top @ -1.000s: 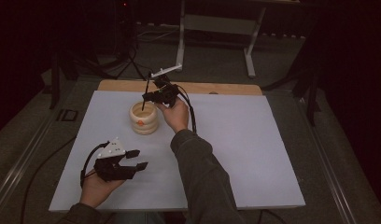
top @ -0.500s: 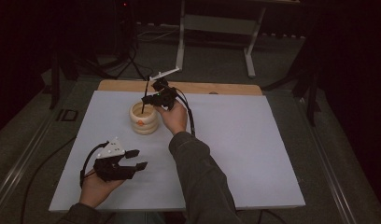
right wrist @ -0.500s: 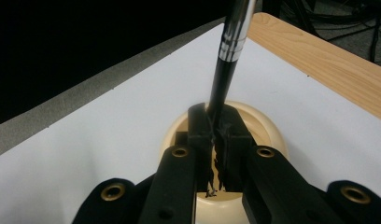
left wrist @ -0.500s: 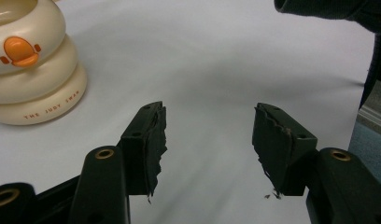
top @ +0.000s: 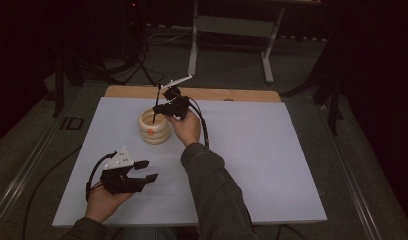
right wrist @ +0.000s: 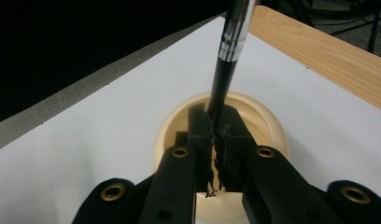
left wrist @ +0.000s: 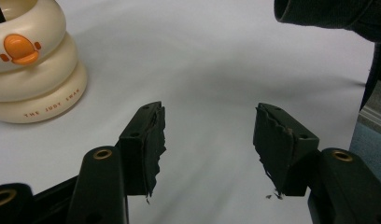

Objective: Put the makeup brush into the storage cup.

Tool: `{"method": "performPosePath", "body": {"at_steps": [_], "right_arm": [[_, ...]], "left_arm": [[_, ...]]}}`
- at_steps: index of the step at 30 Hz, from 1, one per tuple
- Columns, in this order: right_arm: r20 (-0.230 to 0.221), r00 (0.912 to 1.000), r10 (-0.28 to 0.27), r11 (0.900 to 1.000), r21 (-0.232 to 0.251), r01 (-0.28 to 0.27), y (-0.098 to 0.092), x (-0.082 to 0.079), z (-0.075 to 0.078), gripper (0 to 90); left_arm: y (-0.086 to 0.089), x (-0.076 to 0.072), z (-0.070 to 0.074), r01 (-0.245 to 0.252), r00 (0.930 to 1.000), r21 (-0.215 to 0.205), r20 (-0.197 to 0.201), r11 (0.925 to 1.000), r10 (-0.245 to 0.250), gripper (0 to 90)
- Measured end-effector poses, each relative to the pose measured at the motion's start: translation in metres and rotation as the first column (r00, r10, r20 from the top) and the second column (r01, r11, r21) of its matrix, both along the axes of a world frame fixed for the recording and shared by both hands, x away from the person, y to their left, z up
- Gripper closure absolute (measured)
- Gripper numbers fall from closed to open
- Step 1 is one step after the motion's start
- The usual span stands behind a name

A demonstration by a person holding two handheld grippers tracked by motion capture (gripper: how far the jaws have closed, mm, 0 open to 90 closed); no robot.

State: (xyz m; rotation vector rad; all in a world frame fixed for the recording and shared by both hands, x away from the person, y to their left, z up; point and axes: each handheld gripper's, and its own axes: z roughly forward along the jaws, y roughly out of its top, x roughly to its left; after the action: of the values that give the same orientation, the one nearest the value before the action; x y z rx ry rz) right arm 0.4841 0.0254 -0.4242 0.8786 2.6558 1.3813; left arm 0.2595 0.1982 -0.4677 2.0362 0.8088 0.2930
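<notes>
Nearest, at the near left of the worktop (top: pixel 272 165), the left claw (top: pixel 148 170) rests spread with nothing between its jaws, aimed right, well apart from the work. Farther off, left of centre, stands the cream ringed holder (top: pixel 154 127). Directly above its mouth the right claw (right wrist: pixel 215 140) is pressed together on the lower black shaft of a brush (right wrist: pixel 228 56), whose long axis runs nearly upright, tip down inside the holder's opening and metal ferrule rising above. The right hand is plainly the nearer one; the coming move looks like a straight drop along that axis.
</notes>
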Motion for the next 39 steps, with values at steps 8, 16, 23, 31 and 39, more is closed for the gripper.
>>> {"method": "performPosePath", "body": {"at_steps": [8,16,23,31,39], "right_arm": [[-0.008,1.0,0.003,1.0,-0.006,-0.003,0.001,0.0,-0.006,85.3],[-0.014,0.9999,0.005,1.0,-0.01,-0.005,0.001,0.0,-0.01,85.3],[-0.016,0.9998,0.008,1.0,-0.011,-0.008,0.003,0.0,-0.012,85.2],[-0.02,0.9998,0.003,1.0,-0.017,-0.004,0.003,0.001,-0.015,85.0],[-0.017,0.9998,0.004,0.999,-0.033,-0.004,0.002,0.0,-0.018,84.8]], "left_arm": [[0.0,0.001,-0.001,-0.002,1.0,-0.001,-0.001,1.0,0.002,43.3],[0.0,0.001,-0.001,-0.002,1.0,0.0,-0.002,1.0,0.002,43.3],[-0.001,0.001,-0.001,0.001,1.0,0.001,-0.006,1.0,-0.001,43.2],[-0.001,0.002,-0.002,-0.001,1.0,0.0,-0.006,1.0,0.001,43.2],[-0.001,0.003,-0.002,0.0,1.0,0.0,-0.006,1.0,0.0,43.2]]}}
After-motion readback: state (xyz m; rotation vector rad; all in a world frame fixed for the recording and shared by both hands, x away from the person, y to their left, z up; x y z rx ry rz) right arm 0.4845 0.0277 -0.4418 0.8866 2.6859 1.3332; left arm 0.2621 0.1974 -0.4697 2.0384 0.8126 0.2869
